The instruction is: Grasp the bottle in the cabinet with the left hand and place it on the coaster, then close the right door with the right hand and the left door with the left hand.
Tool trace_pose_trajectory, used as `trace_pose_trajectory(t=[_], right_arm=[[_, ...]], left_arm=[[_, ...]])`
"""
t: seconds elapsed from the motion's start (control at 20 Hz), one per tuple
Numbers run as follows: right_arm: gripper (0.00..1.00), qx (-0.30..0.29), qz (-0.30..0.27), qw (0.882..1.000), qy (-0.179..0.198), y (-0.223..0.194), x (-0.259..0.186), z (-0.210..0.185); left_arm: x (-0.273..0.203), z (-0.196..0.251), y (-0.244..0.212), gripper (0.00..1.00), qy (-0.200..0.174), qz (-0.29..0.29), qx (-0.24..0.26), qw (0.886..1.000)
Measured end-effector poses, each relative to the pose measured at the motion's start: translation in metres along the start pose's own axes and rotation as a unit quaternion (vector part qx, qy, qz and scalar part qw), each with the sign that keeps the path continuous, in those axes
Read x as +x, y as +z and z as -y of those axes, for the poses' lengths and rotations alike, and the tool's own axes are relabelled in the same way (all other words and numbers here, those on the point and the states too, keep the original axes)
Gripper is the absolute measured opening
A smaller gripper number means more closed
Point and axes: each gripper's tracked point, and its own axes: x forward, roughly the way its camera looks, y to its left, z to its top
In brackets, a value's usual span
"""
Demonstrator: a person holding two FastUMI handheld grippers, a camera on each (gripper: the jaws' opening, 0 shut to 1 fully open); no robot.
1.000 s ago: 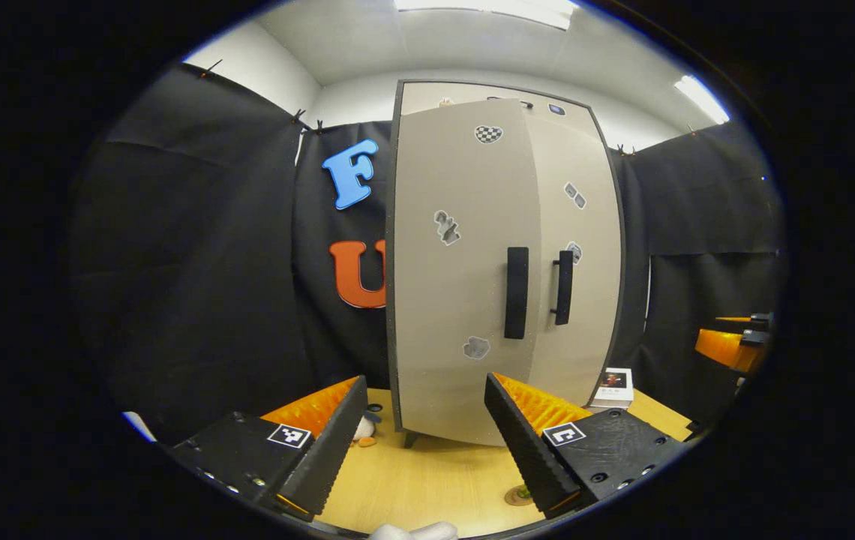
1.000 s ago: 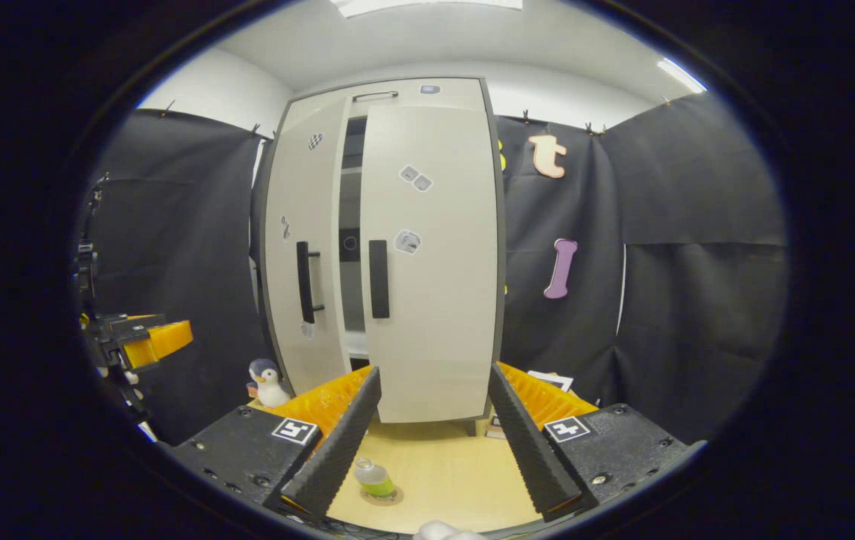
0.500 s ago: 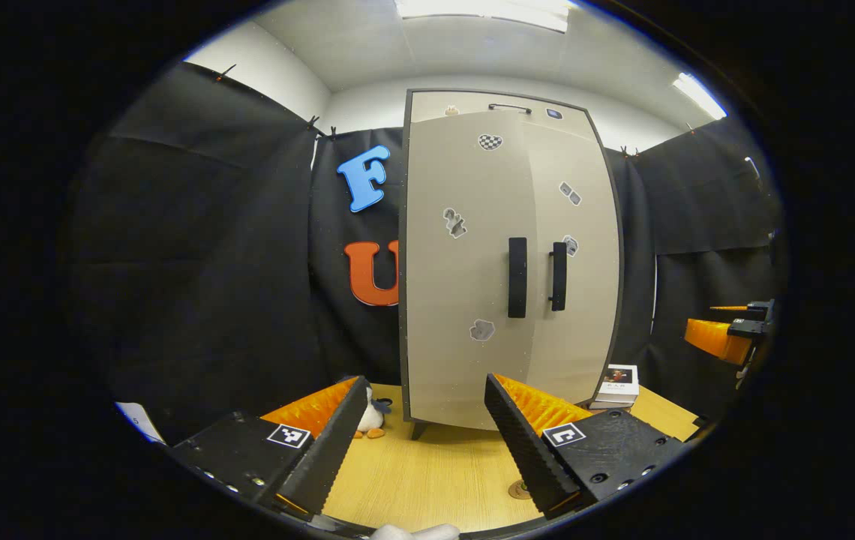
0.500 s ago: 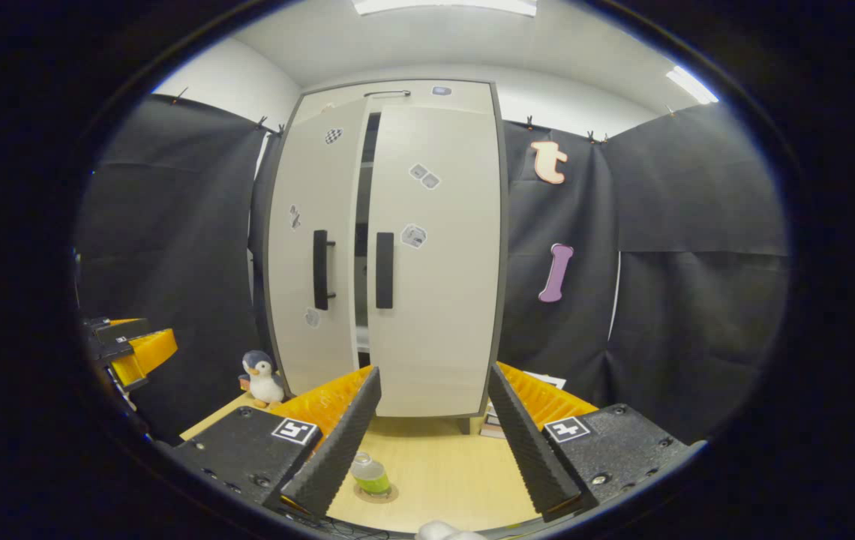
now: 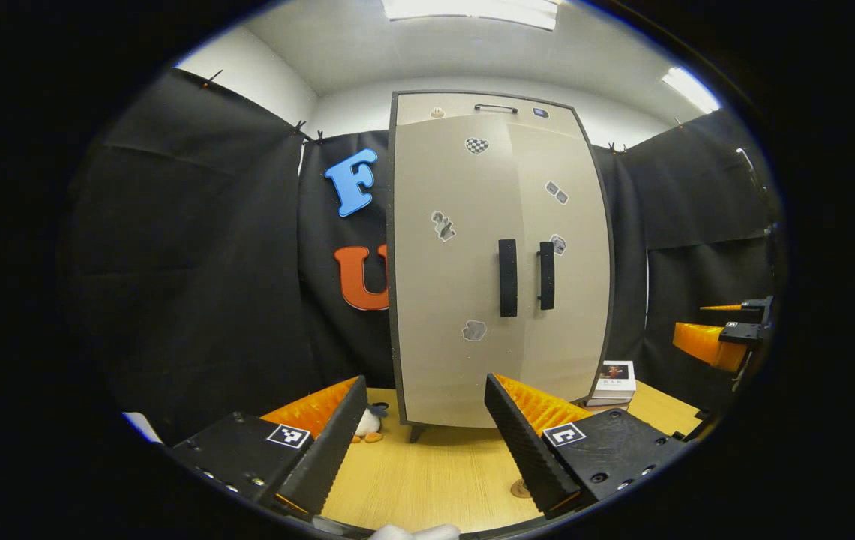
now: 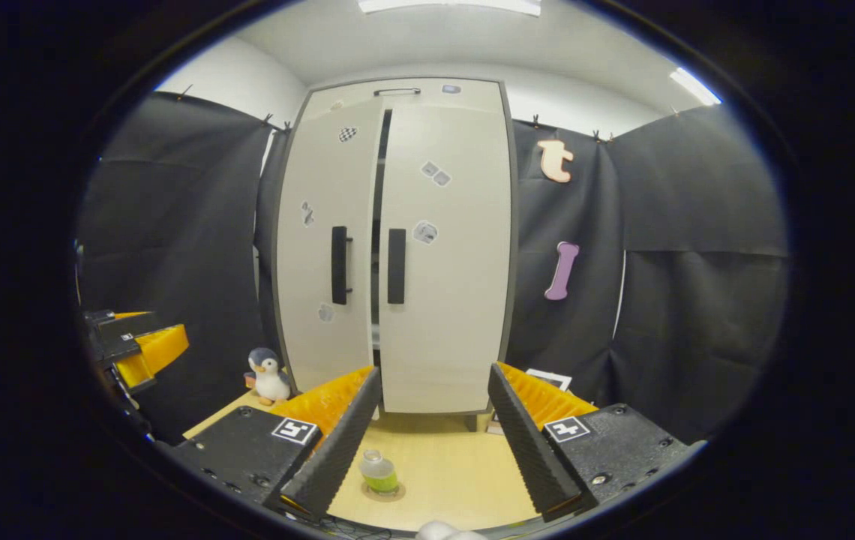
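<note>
Right gripper view: bottle (image 6: 379, 472) upright on coaster (image 6: 386, 492), dark gap between cabinet doors (image 6: 379, 225). Left gripper view: doors look flush. Left gripper (image 5: 420, 442) and right gripper (image 6: 431, 439) both released, empty.

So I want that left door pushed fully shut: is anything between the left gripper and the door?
Nothing visible. The left gripper is open, facing the left door over bare table. The penguin toy sits off to the side. The right gripper view shows a dark gap beside the right door.
</note>
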Motion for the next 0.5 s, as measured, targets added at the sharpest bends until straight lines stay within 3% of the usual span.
trace_pose_trajectory(t=[0.5], right_arm=[[0.95,0.000,-0.005,1.000,-0.006,-0.0010,-0.0006,0.0024]], left_arm=[[0.0028,-0.0045,-0.0055,0.96,0.001,-0.012,-0.002,1.000]])
